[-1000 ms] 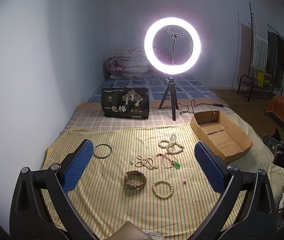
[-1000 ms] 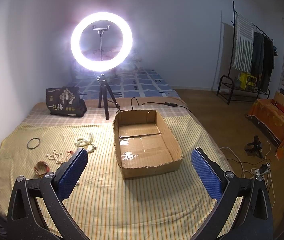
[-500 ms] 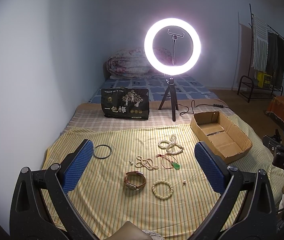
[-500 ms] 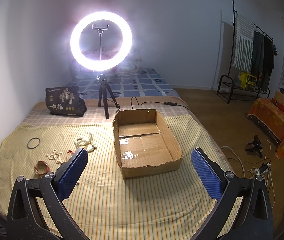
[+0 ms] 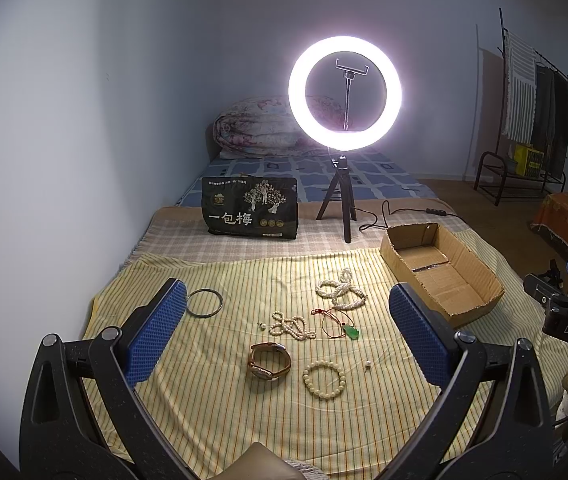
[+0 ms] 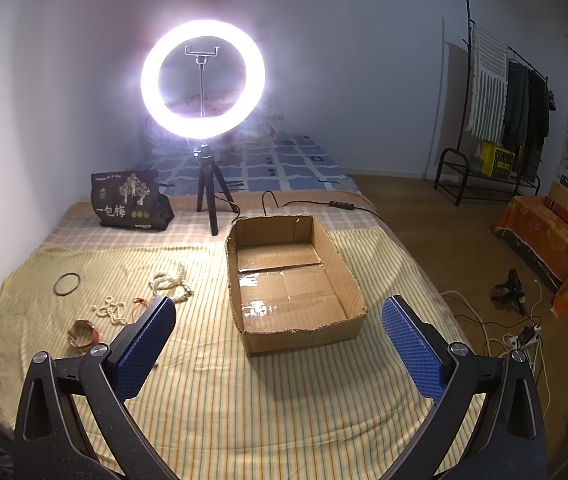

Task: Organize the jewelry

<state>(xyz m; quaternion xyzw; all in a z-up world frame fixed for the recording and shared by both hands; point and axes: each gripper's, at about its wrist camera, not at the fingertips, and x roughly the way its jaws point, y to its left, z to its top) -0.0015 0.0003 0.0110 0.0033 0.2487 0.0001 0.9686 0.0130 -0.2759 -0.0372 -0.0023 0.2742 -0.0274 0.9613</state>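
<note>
You are holding the left gripper (image 5: 284, 332) with fingers spread wide above the jewelry: bangle (image 5: 204, 303), watch (image 5: 269, 365), bead bracelet (image 5: 324, 375). Your right gripper (image 6: 278, 346), fingers equally apart, is facing the cardboard box (image 6: 304, 332).

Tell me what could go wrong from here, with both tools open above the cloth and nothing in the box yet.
1. The tiny loose bead and small earring are likely hard to pinch with the left tool.
2. The red cord pendant lies close to the pearl strand; one grab may snag both.
3. The cardboard box has low walls; the right tool could nudge it.
</note>
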